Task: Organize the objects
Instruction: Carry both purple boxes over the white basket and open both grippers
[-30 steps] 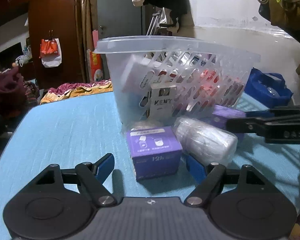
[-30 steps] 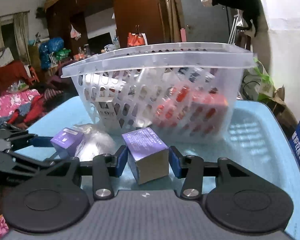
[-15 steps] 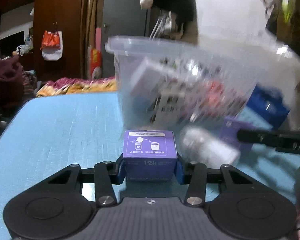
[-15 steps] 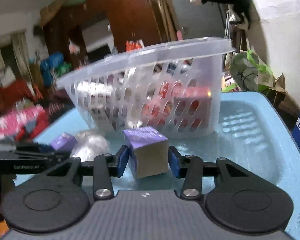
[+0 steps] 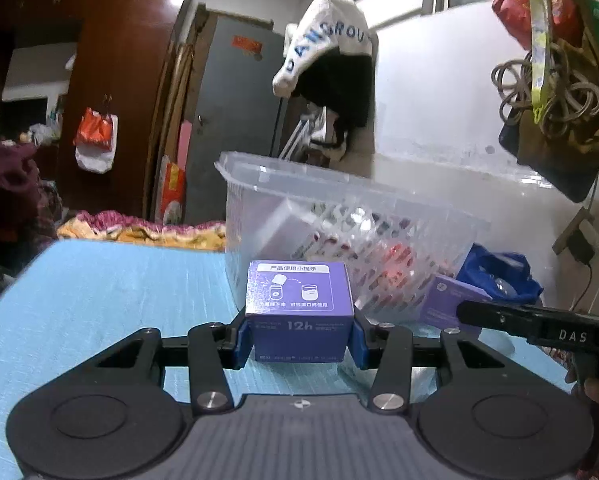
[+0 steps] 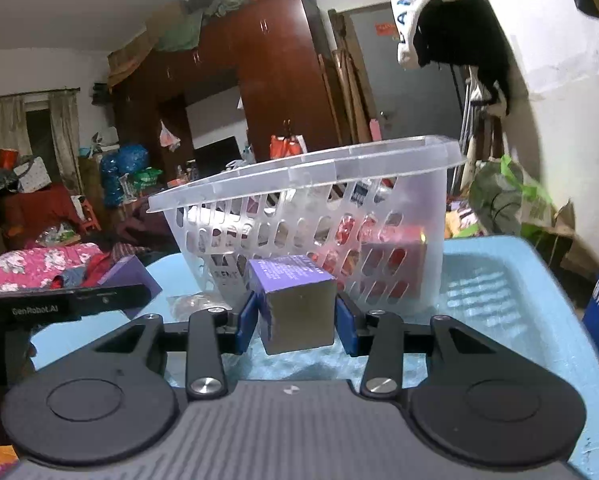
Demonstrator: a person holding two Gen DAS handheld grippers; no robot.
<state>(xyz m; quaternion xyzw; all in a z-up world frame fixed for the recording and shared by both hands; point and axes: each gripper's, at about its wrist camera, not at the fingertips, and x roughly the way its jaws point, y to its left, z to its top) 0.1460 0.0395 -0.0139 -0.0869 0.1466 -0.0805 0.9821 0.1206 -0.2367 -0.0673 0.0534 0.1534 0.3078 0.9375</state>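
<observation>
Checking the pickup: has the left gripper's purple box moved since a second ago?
Yes. The purple box has risen from the table, level with the basket wall.

My left tool (image 5: 299, 340) is black, with two round discs, silver screws, blue pads (image 5: 241, 338) and a ribbed grey body. My right tool (image 6: 297, 326) looks the same; its side reads "DAS", the left's "GenRobot.AI".

A light blue table (image 6: 499, 280) is seen bearing a clear perforated basket (image 6: 399, 184), with a crumpled clear plastic packet (image 6: 191, 304) lying just beside its base.
</observation>
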